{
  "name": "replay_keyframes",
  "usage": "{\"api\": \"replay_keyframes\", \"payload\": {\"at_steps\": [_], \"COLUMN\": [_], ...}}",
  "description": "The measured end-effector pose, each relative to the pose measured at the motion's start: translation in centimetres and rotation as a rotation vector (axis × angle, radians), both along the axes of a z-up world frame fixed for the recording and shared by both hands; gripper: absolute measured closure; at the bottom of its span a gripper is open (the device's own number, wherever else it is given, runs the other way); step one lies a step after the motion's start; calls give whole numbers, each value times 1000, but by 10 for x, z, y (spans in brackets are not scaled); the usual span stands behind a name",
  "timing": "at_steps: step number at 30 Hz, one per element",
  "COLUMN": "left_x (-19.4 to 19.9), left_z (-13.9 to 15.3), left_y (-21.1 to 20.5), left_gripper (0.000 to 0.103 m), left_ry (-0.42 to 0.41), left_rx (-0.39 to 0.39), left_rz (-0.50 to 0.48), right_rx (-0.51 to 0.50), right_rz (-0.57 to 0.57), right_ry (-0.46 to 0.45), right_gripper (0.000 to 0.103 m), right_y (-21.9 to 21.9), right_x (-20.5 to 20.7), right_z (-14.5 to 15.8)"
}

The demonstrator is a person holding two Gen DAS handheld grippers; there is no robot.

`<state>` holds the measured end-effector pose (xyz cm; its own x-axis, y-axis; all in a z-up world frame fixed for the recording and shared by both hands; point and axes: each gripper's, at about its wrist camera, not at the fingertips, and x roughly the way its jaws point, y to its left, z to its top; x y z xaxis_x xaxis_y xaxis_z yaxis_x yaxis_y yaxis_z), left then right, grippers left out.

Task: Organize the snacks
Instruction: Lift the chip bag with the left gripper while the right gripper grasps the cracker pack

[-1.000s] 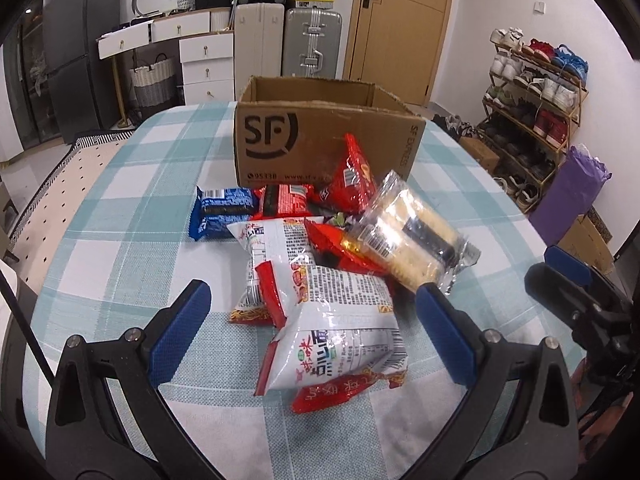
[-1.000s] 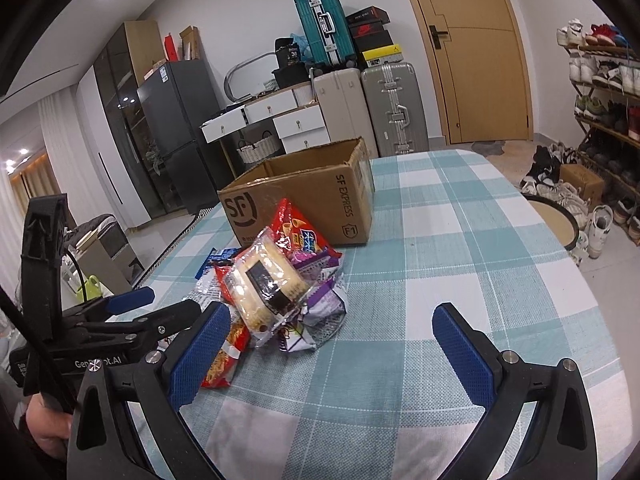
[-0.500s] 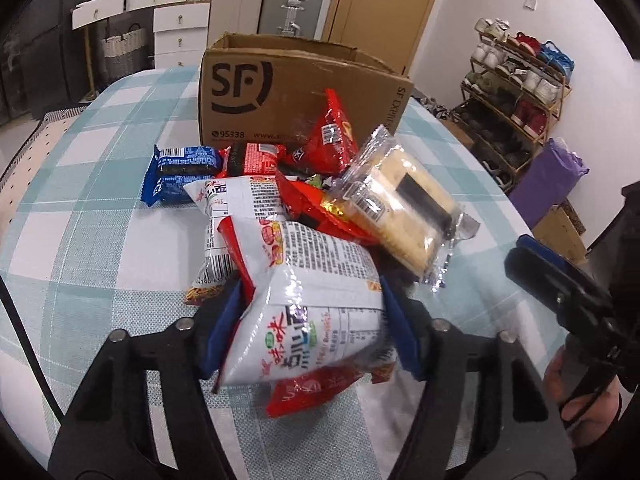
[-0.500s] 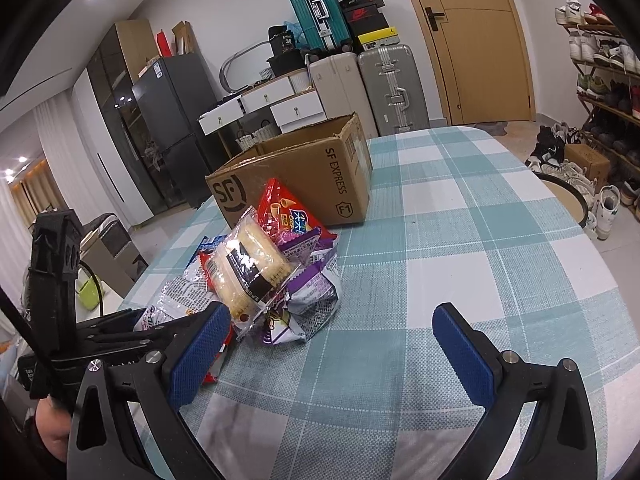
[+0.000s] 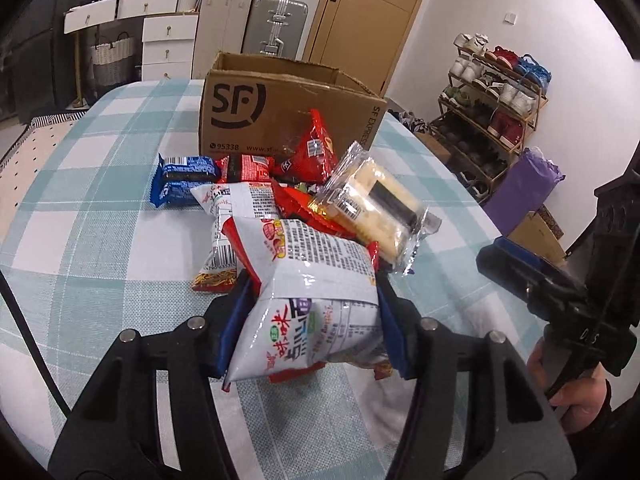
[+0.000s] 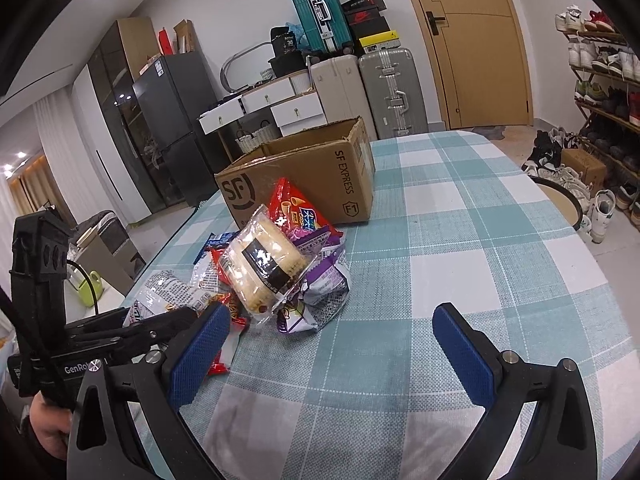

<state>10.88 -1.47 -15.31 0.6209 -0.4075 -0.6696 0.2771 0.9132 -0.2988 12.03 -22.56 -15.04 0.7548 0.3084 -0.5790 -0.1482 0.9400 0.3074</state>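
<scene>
White noodle bag (image 5: pixel 308 296) sits at the near edge of the snack pile, 6 o'clock in the left wrist view. Left claw (image 5: pixel 314 320) has just been closing, and its blue pads now press both sides of the bag; gripped, not yet clearly lifted off the tabletop (image 5: pixel 100 216).

Rest of the pile runs from 12 to 1 o'clock of the bag: second white bag (image 5: pixel 228 216), cracker pack (image 5: pixel 372 204) on top at 1 o'clock, red bags (image 5: pixel 312 152) leaning on the box, blue pack (image 5: pixel 180 178) at 11 o'clock. From the right wrist view a purple bag (image 6: pixel 320 292) lies under the crackers.

Box (image 5: pixel 280 120) stands at 12 o'clock behind the pile, flaps open; inside not visible from either view, so cannot tell if anything is already in.

Right claw (image 6: pixel 332 352) is wide open, nothing between the pads, over bare cloth at 4 o'clock of the pile.

Progress: early, judging by the pile. First grab in hand, and every other snack is outside the box.
</scene>
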Motion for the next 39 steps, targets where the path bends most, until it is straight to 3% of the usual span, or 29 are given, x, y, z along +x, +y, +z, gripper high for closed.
{"api": "replay_keyframes", "payload": {"at_steps": [14, 24, 29, 39], "left_x": [-59, -109, -129, -137], "left_z": [54, 97, 110, 107], "left_y": [54, 88, 102, 117], "left_gripper": [47, 47, 47, 47], "left_ry": [-100, -170, -178, -146], "left_rx": [-50, -32, -47, -48], "left_rz": [85, 130, 132, 150], "right_rx": [-38, -48, -90, -210], "right_rz": [24, 56, 86, 247], "right_ry": [-86, -136, -128, -76], "right_gripper": [0, 0, 0, 1], "right_y": [9, 21, 29, 61], "right_x": [-43, -66, -56, 2], "right_z": [35, 63, 65, 45]}}
